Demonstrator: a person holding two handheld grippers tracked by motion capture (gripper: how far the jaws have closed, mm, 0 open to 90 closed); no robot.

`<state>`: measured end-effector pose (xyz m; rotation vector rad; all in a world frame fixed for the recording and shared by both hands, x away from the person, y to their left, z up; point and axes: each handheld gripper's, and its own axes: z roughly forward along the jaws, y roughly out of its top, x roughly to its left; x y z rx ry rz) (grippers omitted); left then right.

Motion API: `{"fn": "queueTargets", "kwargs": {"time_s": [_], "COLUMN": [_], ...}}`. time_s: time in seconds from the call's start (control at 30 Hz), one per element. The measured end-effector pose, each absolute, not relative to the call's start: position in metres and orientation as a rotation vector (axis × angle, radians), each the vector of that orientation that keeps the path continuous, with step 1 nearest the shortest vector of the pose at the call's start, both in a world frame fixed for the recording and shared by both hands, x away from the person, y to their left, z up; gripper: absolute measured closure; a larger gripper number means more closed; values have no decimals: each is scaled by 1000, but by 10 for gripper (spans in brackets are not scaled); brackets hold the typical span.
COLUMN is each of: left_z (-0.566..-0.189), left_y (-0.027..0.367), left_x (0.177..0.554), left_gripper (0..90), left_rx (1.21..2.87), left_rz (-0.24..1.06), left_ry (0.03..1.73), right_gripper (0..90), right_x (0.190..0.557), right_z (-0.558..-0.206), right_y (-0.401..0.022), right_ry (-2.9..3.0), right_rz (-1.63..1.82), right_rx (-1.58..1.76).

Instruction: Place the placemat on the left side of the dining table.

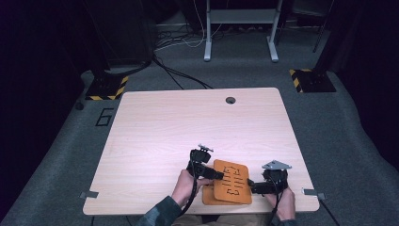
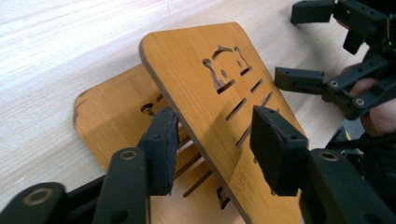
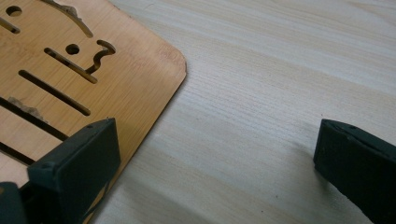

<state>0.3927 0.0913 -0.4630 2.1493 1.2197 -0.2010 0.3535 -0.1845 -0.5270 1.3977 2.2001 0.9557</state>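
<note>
The left gripper (image 2: 212, 149) straddles the raised edge of the upper bamboo board (image 2: 219, 107): one black pad sits under the panel, the other over its slotted face, with a gap visible on both sides, so the jaws bracket the wood without yet pinching it. That board tilts up off the lower bamboo board (image 2: 109, 116), which lies flat on the table (image 2: 56, 56) with one corner chipped. The edge runs between the pads, so closing squarely across the panel's thin dimension is, by this reading, what the next move depends on.

From above, the pair of boards (image 1: 230, 181) rests at the near edge of the table (image 1: 188, 117), slightly right of centre, long axis running roughly near to far, between the two hands. The left gripper (image 1: 214, 173) meets the left edge; the right gripper (image 1: 254, 184) sits at the right edge, so each is equally close to its own side.

The right gripper (image 3: 215, 163) stands spread wide, one pad over the rounded corner of the upper bamboo board (image 3: 93, 70), the other well out over bare table (image 3: 261, 93).

The left gripper view alone reveals the tilt and the second board beneath, plus the cat-shaped cutout; the high view flattens both into one orange slab. The right gripper view shows how much open space those jaws still hold.
</note>
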Motion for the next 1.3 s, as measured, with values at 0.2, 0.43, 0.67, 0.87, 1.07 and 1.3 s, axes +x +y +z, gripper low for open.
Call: {"fn": "queueTargets", "kwargs": {"time_s": [0.2, 0.43, 0.67, 0.87, 1.07, 1.3], "left_z": [-462, -461, -448, -438, -432, -426], "left_y": [92, 95, 88, 82, 75, 67], "left_x": [396, 398, 399, 400, 400, 400], "left_gripper": [602, 650, 682, 711, 760, 807], "left_rx": [2152, 2117, 2110, 2098, 2083, 2077], "left_rz": [-207, -240, -257, -271, -290, -310], "left_ry": [1246, 1272, 1263, 1253, 1251, 1240], "right_gripper": [0, 0, 0, 0, 1, 2], "right_x": [353, 353, 352, 352, 352, 352], "right_z": [-527, -527, -527, -527, -527, -527], "right_y": [-185, -185, -186, -187, -188, -192], "right_ry": [2196, 2195, 2184, 2176, 2172, 2159], "right_rz": [955, 955, 959, 968, 982, 1017], "right_rx": [1398, 1395, 1407, 1418, 1431, 1442]}}
